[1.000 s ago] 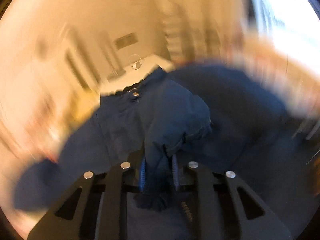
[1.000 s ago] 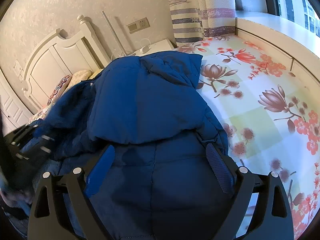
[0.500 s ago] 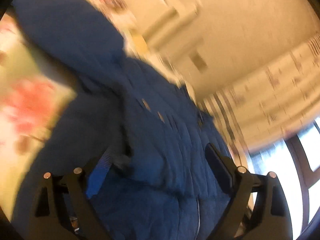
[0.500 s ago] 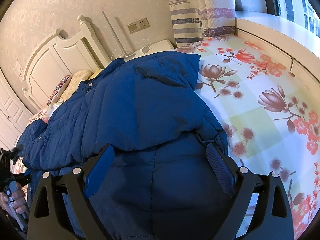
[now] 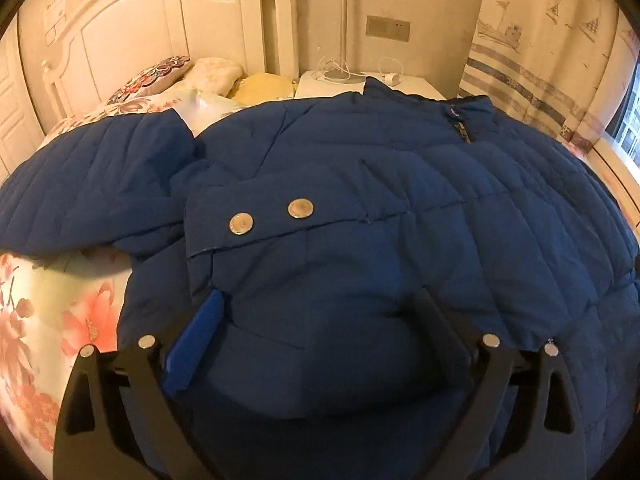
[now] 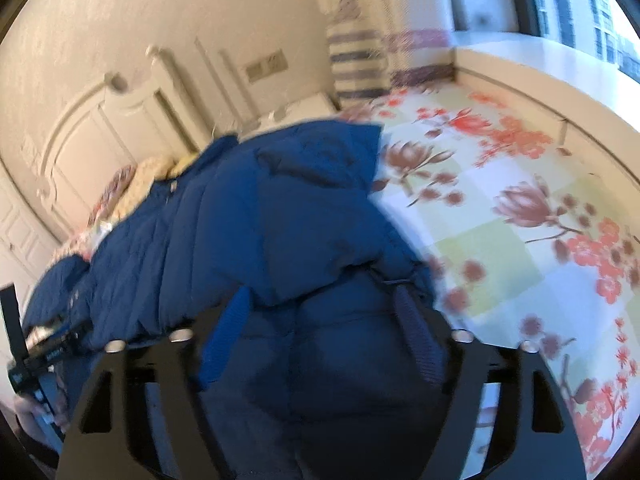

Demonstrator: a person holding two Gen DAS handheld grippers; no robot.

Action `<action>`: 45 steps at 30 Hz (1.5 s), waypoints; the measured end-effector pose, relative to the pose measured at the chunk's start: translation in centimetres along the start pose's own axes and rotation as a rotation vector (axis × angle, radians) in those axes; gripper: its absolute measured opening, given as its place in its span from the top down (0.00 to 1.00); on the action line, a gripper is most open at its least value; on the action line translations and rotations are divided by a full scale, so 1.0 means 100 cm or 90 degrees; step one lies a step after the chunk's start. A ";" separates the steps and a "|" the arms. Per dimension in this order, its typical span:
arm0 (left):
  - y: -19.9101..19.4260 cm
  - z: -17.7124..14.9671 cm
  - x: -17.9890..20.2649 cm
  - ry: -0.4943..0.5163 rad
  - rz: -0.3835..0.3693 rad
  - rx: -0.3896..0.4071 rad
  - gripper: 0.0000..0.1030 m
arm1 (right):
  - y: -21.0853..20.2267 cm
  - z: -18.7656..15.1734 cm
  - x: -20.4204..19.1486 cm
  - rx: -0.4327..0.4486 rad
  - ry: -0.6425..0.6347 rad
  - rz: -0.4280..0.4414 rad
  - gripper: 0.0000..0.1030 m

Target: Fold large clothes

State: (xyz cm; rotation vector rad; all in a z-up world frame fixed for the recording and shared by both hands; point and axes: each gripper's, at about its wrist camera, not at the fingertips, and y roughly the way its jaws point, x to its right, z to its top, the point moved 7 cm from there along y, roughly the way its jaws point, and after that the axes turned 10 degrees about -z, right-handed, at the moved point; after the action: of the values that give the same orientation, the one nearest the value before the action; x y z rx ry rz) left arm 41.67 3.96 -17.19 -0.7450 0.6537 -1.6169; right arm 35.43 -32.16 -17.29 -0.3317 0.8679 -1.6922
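A dark blue quilted jacket (image 5: 400,200) lies spread on the bed, collar and zipper toward the headboard. A flap with two metal snaps (image 5: 300,209) is folded across it, and a sleeve (image 5: 92,176) lies out to the left. My left gripper (image 5: 318,300) hovers low over the near part, jaws opening wide, and the pads press on nothing. In the right wrist view, my right gripper (image 6: 320,296) straddles a puffy fold of the jacket (image 6: 248,216) at its right edge. Its jaws are closing with that fold between them. The left gripper (image 6: 24,344) shows at the far left.
The floral bedsheet (image 6: 520,220) stretches to the right of the jacket, up to a white window ledge (image 6: 560,68). Pillows (image 5: 216,76) and a white headboard (image 5: 140,28) lie beyond the jacket. A nightstand (image 5: 344,84) with a lamp pole stands by a striped curtain (image 5: 532,76).
My left gripper let go of the bunched fabric and opened wide; that side of the jacket now lies folded over. The right jaws have narrowed around the jacket's edge.
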 end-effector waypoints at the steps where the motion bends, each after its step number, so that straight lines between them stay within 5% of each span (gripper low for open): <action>1: 0.000 0.001 0.000 0.002 0.002 0.000 0.06 | -0.005 0.003 0.001 0.014 0.003 -0.011 0.39; 4: 0.003 -0.001 0.000 0.005 0.007 -0.001 0.05 | -0.023 0.016 -0.014 0.064 -0.045 -0.018 0.40; 8: -0.002 -0.004 -0.005 -0.011 0.011 0.020 0.05 | -0.018 0.022 -0.062 0.084 -0.224 -0.081 0.40; 10: -0.004 -0.005 -0.013 -0.034 0.000 0.025 0.04 | 0.004 0.011 -0.077 0.045 -0.297 -0.101 0.40; 11: -0.004 -0.005 -0.015 -0.041 -0.004 0.023 0.02 | 0.031 -0.005 -0.078 -0.041 -0.343 -0.109 0.41; 15: -0.003 -0.005 -0.016 -0.048 -0.015 0.020 0.02 | 0.035 0.003 -0.064 -0.106 -0.301 -0.115 0.42; 22: -0.008 -0.004 -0.017 -0.055 -0.033 0.038 0.02 | 0.015 0.059 -0.099 0.029 -0.291 -0.114 0.42; 25: -0.009 -0.004 -0.020 -0.068 -0.050 0.044 0.02 | 0.055 0.063 -0.116 -0.010 -0.299 -0.086 0.42; 27: -0.009 -0.004 -0.020 -0.072 -0.055 0.044 0.02 | 0.104 0.041 -0.109 -0.142 -0.332 -0.132 0.40; 31: -0.004 -0.004 -0.017 -0.054 -0.029 0.029 0.02 | 0.087 0.069 -0.113 -0.083 -0.277 -0.139 0.38; 35: -0.002 -0.005 -0.014 -0.038 -0.008 0.019 0.02 | 0.094 0.095 -0.117 -0.024 -0.233 -0.134 0.13; 38: -0.002 -0.004 -0.016 -0.043 -0.017 0.021 0.02 | 0.143 0.082 -0.108 -0.116 -0.268 -0.162 0.08; 41: -0.002 -0.005 -0.016 -0.041 -0.014 0.020 0.02 | 0.139 0.090 -0.103 -0.148 -0.230 -0.172 0.07; 44: -0.002 -0.004 -0.017 -0.040 -0.014 0.018 0.02 | 0.106 0.103 -0.106 -0.036 -0.210 -0.171 0.10; 45: -0.002 -0.004 -0.018 -0.039 -0.012 0.017 0.02 | 0.106 0.098 -0.107 -0.037 -0.225 -0.169 0.09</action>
State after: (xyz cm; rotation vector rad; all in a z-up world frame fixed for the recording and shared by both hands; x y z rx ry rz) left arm 41.47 5.73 -17.53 -0.7807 0.5815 -1.6108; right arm 52.48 -26.72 -15.60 -0.7901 0.6302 -1.7793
